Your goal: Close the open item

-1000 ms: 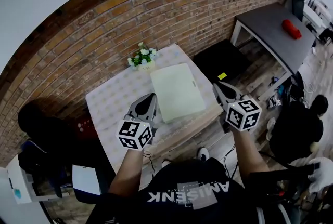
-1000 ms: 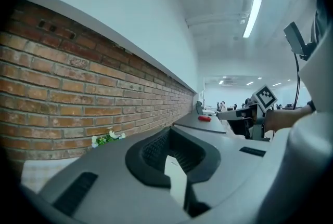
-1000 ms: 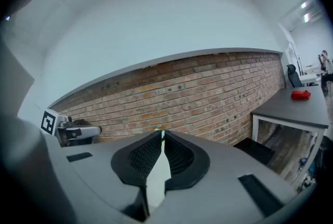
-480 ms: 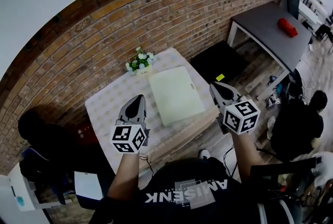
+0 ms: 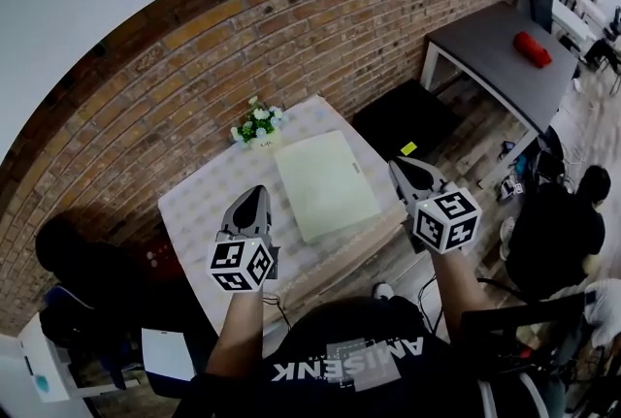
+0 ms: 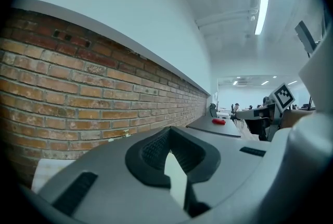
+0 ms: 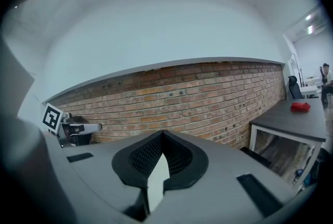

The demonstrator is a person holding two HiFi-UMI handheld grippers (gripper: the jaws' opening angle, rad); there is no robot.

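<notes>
So the thing to be closed, a flat pale green case (image 5: 326, 183), already lies shut on the small table (image 5: 199, 203) with the patterned cloth. It's lying flat with the lid down, right about in the middle of the tabletop.

Both grippers are held on the near side of it, one on each flank. The left gripper (image 5: 256, 194) is off the case's left edge, over bare cloth, with its tips pointing toward the brick wall (image 5: 243, 48). The case sits just to the right of its tips and a bit ahead. The right gripper (image 5: 397, 165) is off the case's right edge, about at the table's right border, so the case is to its left. Neither one touches it.

Both are clenched with nothing in them. In each gripper view the ribbed pads meet at the tip and only a thin sliver of light shows lower down.

Past the case, at the back of the table, is a little pot of flowers (image 5: 254, 127). Each gripper looks out over the table at the bricks.
</notes>
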